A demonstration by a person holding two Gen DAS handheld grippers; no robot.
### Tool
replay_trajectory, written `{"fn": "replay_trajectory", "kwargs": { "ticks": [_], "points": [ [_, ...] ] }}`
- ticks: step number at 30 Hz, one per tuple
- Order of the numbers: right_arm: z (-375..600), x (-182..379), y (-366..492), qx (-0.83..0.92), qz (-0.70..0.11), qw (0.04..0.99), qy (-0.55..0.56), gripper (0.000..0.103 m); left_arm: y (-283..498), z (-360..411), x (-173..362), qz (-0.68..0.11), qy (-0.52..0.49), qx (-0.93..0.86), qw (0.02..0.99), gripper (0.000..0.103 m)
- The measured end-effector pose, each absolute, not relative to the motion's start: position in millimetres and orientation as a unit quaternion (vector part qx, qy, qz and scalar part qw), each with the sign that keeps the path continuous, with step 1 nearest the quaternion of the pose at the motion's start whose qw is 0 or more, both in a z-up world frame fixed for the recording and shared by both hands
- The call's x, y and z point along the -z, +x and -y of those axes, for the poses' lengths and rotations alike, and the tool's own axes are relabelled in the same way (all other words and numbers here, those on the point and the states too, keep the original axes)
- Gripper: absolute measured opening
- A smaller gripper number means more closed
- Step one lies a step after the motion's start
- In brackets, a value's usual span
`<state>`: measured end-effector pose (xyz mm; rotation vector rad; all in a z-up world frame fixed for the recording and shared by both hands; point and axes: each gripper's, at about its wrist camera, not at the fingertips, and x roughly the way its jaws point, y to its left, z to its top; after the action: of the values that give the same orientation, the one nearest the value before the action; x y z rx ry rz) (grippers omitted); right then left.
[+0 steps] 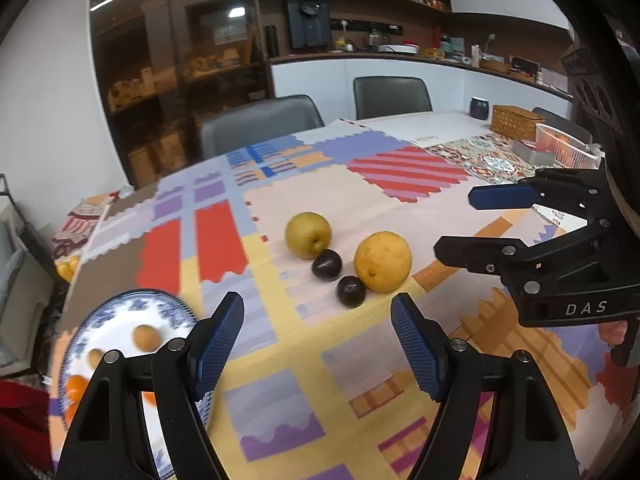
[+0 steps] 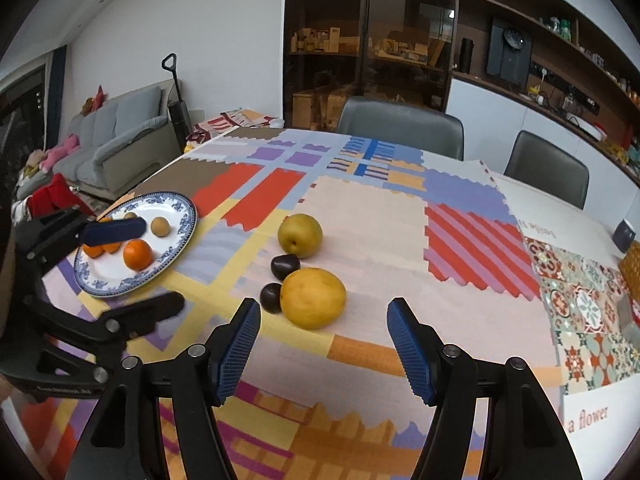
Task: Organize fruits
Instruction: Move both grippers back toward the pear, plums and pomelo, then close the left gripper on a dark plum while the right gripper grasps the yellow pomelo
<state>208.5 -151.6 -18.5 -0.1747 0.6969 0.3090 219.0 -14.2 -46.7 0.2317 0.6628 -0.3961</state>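
Right now four fruits sit loose on the patchwork tablecloth [image 2: 360, 208], and I'll take the big yellow citrus [image 2: 313, 298] as the marker. A dark plum [image 2: 271, 298] lies touching its left side, a second plum [image 2: 285, 266] sits just behind it, and a greenish-yellow pear [image 2: 300, 235] stands behind that second plum, touching it. Well off to the citrus's left is a blue-and-white plate [image 2: 182, 204] holding small oranges [image 2: 137, 255] and a tan round fruit [image 2: 161, 226].

Both hand-held grippers hover above the cloth on the near side of the citrus, neither one touching any fruit. The right gripper [image 2: 324, 340] has its blue pads spread wide with nothing between them, and the citrus lies just ahead of the gap. The left gripper [image 1: 318, 340] is likewise spread wide and empty; in its own view the nearer plum [image 1: 351, 291] and the citrus [image 1: 383, 261] lie ahead of its gap, with the plate [image 1: 120, 306] close by its left finger.

Far behind the citrus, toward the table's right end, stand a woven box [image 1: 514, 122] and a dark mug [image 1: 479, 108].
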Motion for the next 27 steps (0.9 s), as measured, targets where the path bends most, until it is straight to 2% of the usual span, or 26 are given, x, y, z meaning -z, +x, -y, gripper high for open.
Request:
{"fn": "replay_trajectory", "kwargs": {
  "ticks": [6,12,24,26,27],
  "points": [
    [151.3,36.8,228.7,-0.161,-0.36,0.918,-0.052,0.067,243.3,18.3,65.9,-0.346,0.115,0.219,0.905,0.066],
    [147.0,54.2,251.2,-0.176,-0.385,0.906,-0.028,0.067,256.9,22.0,79.4,-0.359,0.129,0.233,0.894,0.062],
    [145.4,78.8,279.3,-0.188,-0.42,0.888,0.018,0.066,263.0,21.6,86.0,-0.365,0.134,0.238,0.89,0.061],
    [147.7,79.4,279.9,-0.183,-0.418,0.889,0.021,0.059,264.5,24.5,87.0,-0.366,0.136,0.24,0.889,0.061],
    [148.9,79.2,280.2,-0.186,-0.418,0.889,0.023,0.059,265.2,26.2,87.6,-0.367,0.136,0.243,0.888,0.061]
  ]
}}
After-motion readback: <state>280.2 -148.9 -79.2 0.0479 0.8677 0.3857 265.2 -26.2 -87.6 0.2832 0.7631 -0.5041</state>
